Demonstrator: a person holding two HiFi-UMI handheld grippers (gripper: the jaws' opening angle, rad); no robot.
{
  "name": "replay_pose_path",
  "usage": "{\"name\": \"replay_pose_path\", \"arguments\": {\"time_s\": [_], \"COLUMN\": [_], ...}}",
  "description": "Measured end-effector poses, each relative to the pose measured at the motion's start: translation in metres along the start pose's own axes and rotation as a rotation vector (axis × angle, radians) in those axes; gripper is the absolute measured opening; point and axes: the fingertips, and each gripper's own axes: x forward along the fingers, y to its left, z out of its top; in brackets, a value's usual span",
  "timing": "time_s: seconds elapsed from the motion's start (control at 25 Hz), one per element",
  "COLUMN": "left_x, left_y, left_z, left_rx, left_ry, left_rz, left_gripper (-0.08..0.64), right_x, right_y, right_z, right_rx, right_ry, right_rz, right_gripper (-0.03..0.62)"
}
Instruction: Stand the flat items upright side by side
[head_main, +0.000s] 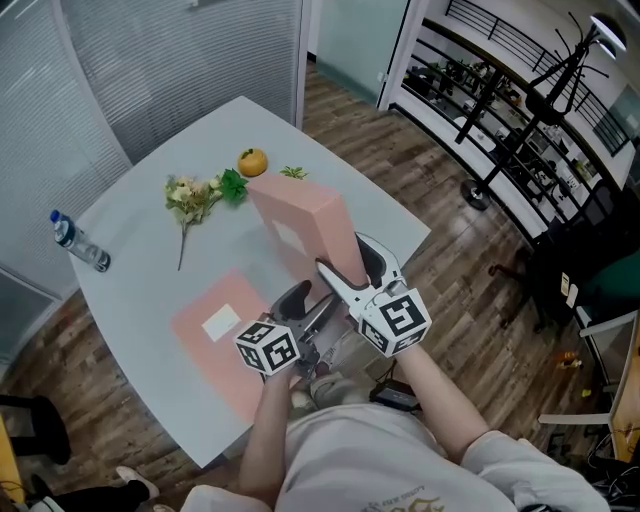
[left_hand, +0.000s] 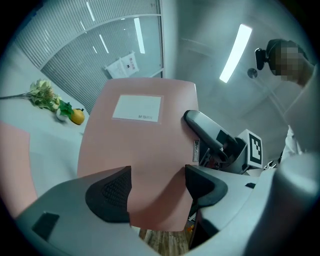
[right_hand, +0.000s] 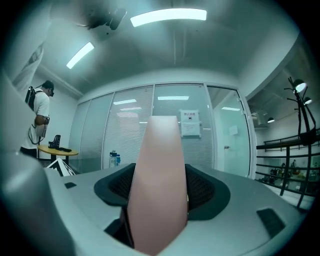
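One pink flat box (head_main: 300, 222) with a white label stands upright on the white table (head_main: 140, 270). My right gripper (head_main: 345, 275) is shut on its near edge, and that narrow pink edge (right_hand: 160, 180) fills the space between the pads in the right gripper view. My left gripper (head_main: 308, 305) is open, low down in front of the box's labelled face (left_hand: 140, 130). The pink shows through the gap between its jaws (left_hand: 157, 192); I cannot tell whether they touch it. A second pink flat box (head_main: 225, 335) lies flat on the table to the left.
An orange (head_main: 252, 162), a bunch of flowers (head_main: 195, 195) and a water bottle (head_main: 78, 242) lie toward the far side of the table. The table's near edge runs just in front of me, with wood floor (head_main: 450, 200) beyond. A person (right_hand: 40, 112) stands far off.
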Motion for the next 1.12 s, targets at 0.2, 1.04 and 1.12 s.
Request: {"name": "replay_pose_path", "arguments": {"time_s": [0.2,1.04,1.12], "left_x": [0.003,0.007,0.009], "left_y": [-0.003,0.007,0.008], "left_z": [-0.002,-0.027,-0.028], "left_rx": [-0.014,-0.022,-0.009], "left_ry": [0.001,0.087,0.100], "left_rz": [-0.001,0.025,0.029], "left_gripper": [0.331,0.330,0.330], "right_x": [-0.011,-0.034,-0.035], "right_y": [-0.002,-0.001,-0.004], "right_z": [-0.042,-0.077,-0.079], "right_rx": [-0.001,-0.001,-0.002], "right_ry": [0.154,0.239,0.247], "right_rz": [-0.016,0.023,0.029], "right_gripper": [0.316,0.313,0.313]}}
